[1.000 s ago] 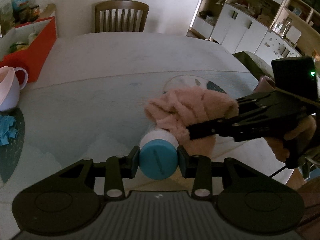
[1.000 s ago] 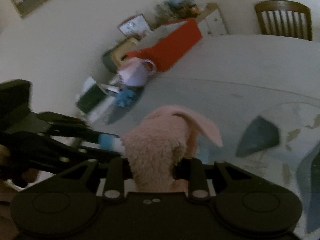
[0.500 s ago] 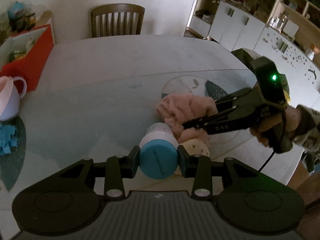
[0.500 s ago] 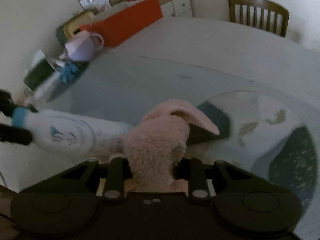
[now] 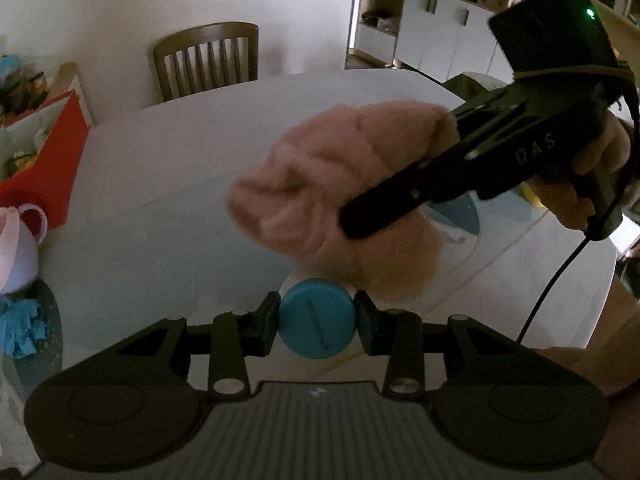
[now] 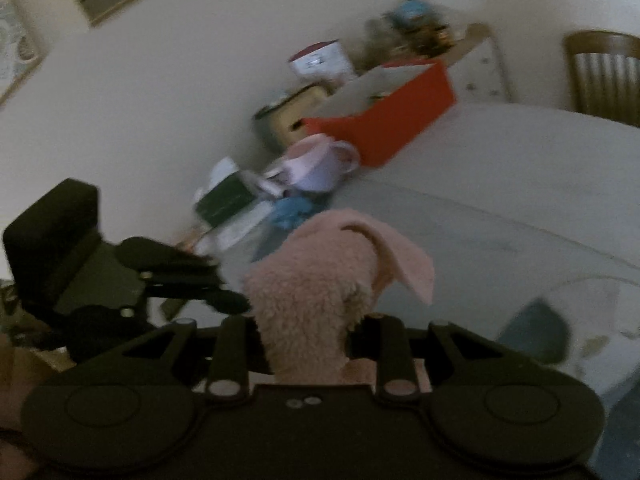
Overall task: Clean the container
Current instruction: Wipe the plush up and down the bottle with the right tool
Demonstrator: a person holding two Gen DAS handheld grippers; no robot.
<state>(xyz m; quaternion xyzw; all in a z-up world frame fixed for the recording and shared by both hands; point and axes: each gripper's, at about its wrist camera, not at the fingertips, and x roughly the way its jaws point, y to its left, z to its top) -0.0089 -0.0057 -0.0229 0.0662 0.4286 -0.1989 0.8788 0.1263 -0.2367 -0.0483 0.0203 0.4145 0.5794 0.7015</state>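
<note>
- My left gripper point(image 5: 316, 322) pinches the container's blue cap point(image 5: 316, 330).
- My right gripper point(image 6: 306, 338) clamps the pink cloth point(image 5: 336, 208) against it; wiping seems midway, cleanliness hidden.

Dim interior, fisheye-bent edges, right view seemingly motion-blurred

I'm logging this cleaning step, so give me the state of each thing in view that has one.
left gripper: shut on the container
container: capped in blue, held off the table
right gripper: shut on the pink cloth
pink cloth: bunched, over the container's far end
mug: upright on the table
</note>
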